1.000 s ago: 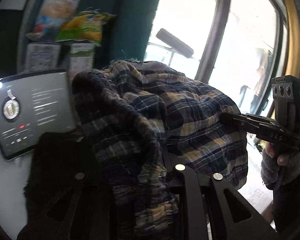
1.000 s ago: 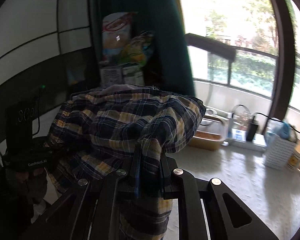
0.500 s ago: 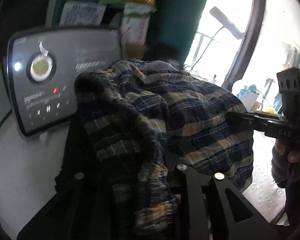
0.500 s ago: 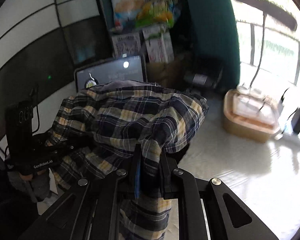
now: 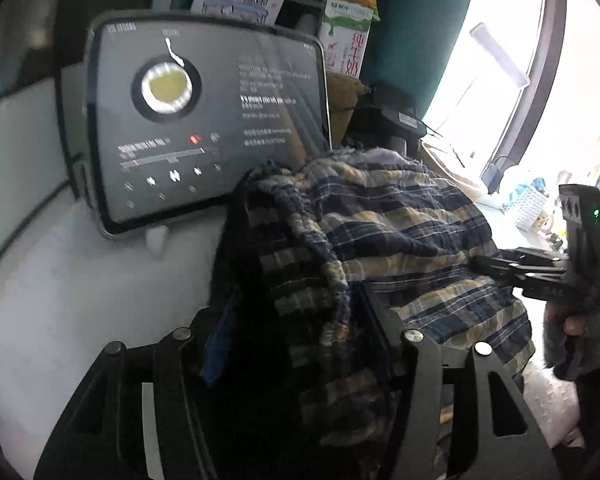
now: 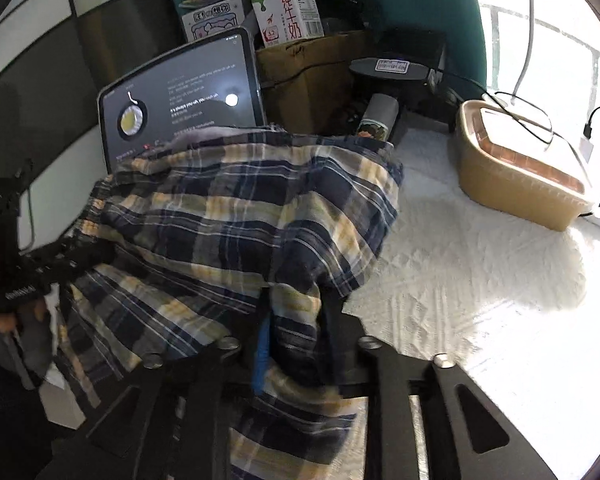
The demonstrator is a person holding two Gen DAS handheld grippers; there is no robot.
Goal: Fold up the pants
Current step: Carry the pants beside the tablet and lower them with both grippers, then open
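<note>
The plaid pants (image 5: 396,236), navy and yellow checks, hang bunched between my two grippers above the white table; they also fill the middle of the right wrist view (image 6: 236,220). My left gripper (image 5: 300,312) is shut on one edge of the waistband. My right gripper (image 6: 296,316) is shut on the other edge. The right gripper also shows at the right of the left wrist view (image 5: 480,264), and the left gripper at the left of the right wrist view (image 6: 96,256). Cloth hides both sets of fingertips.
A tablet (image 5: 204,120) with a lit screen stands propped at the back of the white textured table (image 6: 480,280). Behind it are milk cartons (image 6: 288,4), snack bags and a cardboard box (image 6: 312,76). A tan lidded container (image 6: 520,168) sits at the right.
Both grippers have tilted and moved downward with the pants; the views swung from the window down to the tablet and tabletop. Both grips on the pants are unchanged.
</note>
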